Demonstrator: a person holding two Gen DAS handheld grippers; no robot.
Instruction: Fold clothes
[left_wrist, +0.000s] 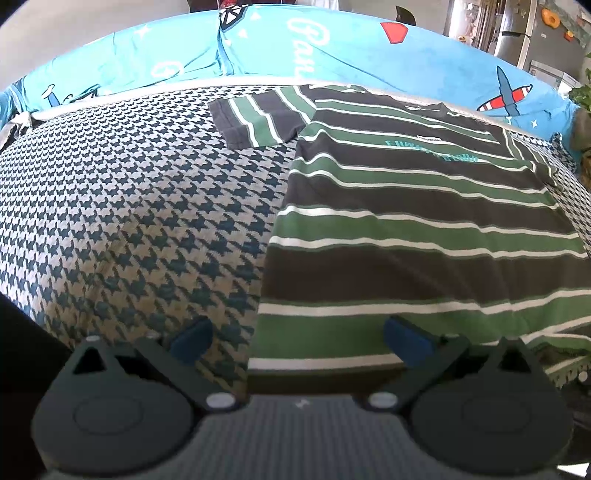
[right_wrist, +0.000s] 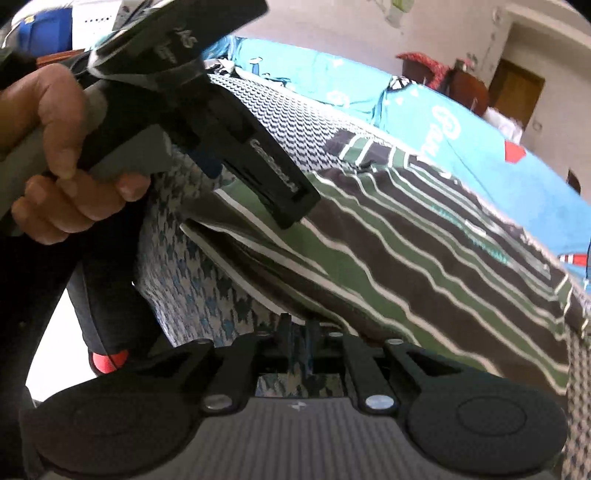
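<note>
A T-shirt (left_wrist: 406, 221) striped in green, dark grey and white lies flat, front up, on the bed; one sleeve (left_wrist: 255, 118) is spread to the far left. My left gripper (left_wrist: 299, 339) is open above the shirt's near left hem corner, with one blue pad over the cover and the other over the shirt. In the right wrist view the shirt (right_wrist: 406, 240) rises from its near edge. My right gripper (right_wrist: 299, 332) is shut on that hem, which is lifted off the cover. A hand (right_wrist: 55, 155) holds the left gripper's body (right_wrist: 229, 122) just above the hem's left end.
A blue-and-white houndstooth cover (left_wrist: 129, 203) spreads under the shirt, with bare room to its left. A bright blue printed sheet (left_wrist: 295, 48) runs along the far side. A fridge (left_wrist: 524, 37) and a plant (left_wrist: 583, 110) stand at the far right. The bed's near edge drops off below the grippers.
</note>
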